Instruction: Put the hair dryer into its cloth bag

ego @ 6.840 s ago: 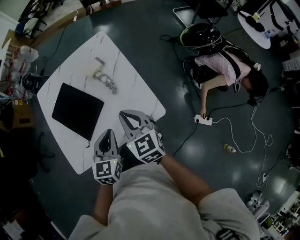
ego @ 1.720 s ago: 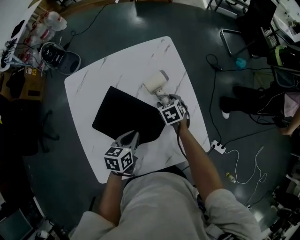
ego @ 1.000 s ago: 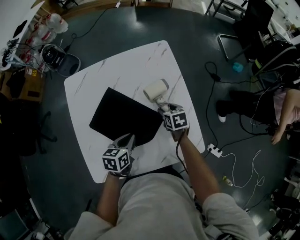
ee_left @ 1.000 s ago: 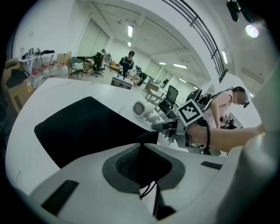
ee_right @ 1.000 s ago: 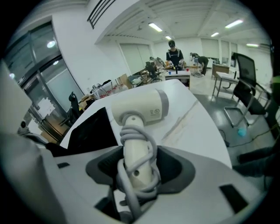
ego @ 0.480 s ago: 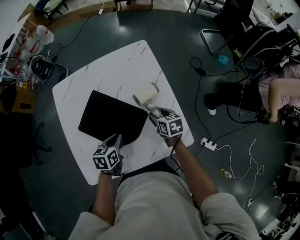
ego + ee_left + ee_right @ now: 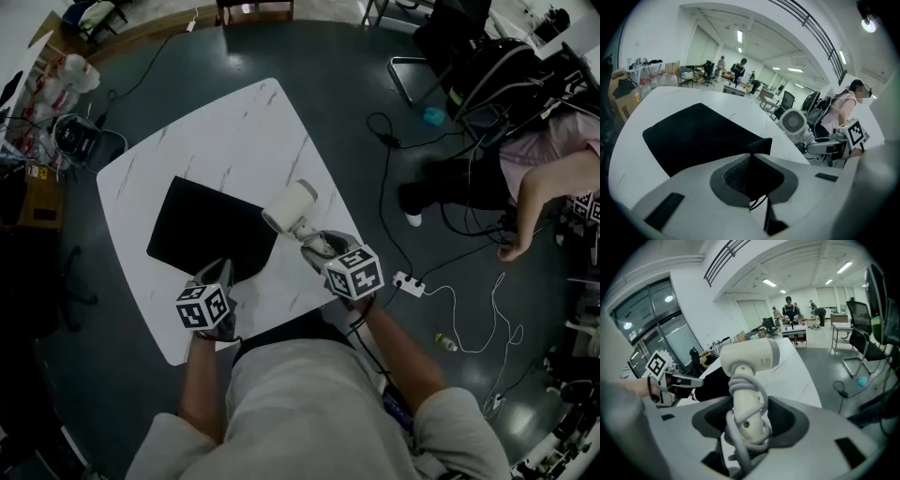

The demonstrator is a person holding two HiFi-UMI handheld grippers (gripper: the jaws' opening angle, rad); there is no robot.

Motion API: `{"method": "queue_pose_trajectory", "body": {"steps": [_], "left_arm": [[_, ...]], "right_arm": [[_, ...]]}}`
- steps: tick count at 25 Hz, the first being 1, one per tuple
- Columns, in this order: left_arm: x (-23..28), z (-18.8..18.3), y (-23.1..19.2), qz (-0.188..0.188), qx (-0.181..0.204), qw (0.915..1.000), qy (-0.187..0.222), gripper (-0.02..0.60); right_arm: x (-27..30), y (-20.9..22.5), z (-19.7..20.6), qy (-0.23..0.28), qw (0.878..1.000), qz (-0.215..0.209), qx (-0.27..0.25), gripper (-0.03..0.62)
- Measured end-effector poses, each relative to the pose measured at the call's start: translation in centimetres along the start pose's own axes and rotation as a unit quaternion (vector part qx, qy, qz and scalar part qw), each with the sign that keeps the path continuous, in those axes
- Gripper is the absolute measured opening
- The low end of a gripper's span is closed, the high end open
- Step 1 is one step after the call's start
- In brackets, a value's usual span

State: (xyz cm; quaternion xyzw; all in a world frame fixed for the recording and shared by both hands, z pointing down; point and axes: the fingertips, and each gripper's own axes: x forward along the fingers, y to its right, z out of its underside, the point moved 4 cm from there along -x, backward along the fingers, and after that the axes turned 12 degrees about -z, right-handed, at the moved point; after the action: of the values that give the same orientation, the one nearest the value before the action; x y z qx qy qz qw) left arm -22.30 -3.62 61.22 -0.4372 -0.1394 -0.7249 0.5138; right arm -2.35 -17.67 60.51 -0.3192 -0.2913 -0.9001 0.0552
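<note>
Marble-white worktop [image 7: 225, 131] carries the black bag [image 7: 202, 225]. Left tongs [image 7: 223, 275] pinch its corner, apparently; right tongs [image 7: 311, 241] clamp the dryer [image 7: 289, 206].

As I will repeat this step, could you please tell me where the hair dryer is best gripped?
Grip the cord-wrapped handle from its butt end, as the right claw does: it is slim, and the bulky head is free to enter the cloth bag.

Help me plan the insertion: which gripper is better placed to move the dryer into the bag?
Right. The right gripper clamps the hair dryer by its cord-wrapped handle, beside the cloth bag; the left gripper is shut on the bag's near edge.
</note>
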Motion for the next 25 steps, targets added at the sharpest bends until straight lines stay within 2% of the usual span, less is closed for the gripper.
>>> {"method": "queue_pose_trajectory", "body": {"steps": [6, 10, 15, 18, 25], "left_arm": [[-0.2, 0.6, 0.8, -0.006, 0.007, 0.9999, 0.006, 0.021], [-0.9, 0.5, 1.0, -0.014, 0.018, 0.9997, 0.013, 0.021], [-1.7, 0.1, 1.6, -0.021, 0.052, 0.998, 0.03, 0.021], [-2.2, 0.2, 1.9, -0.013, 0.053, 0.9978, 0.036, 0.021], [-3.2, 0.2, 2.0, -0.009, 0.077, 0.9953, 0.057, 0.021]], "right_arm": [[-2.9, -1.9, 3.0, -0.021, 0.999, -0.018, -0.019, 0.246], [-3.6, -3.6, 5.3, -0.052, 0.998, -0.036, -0.025, 0.247], [-1.8, -5.0, 7.7, -0.113, 0.991, -0.056, -0.044, 0.247], [-0.3, -5.5, 8.2, -0.142, 0.987, -0.066, -0.044, 0.247], [2.3, -6.2, 8.0, -0.181, 0.979, -0.08, -0.052, 0.247]]}}
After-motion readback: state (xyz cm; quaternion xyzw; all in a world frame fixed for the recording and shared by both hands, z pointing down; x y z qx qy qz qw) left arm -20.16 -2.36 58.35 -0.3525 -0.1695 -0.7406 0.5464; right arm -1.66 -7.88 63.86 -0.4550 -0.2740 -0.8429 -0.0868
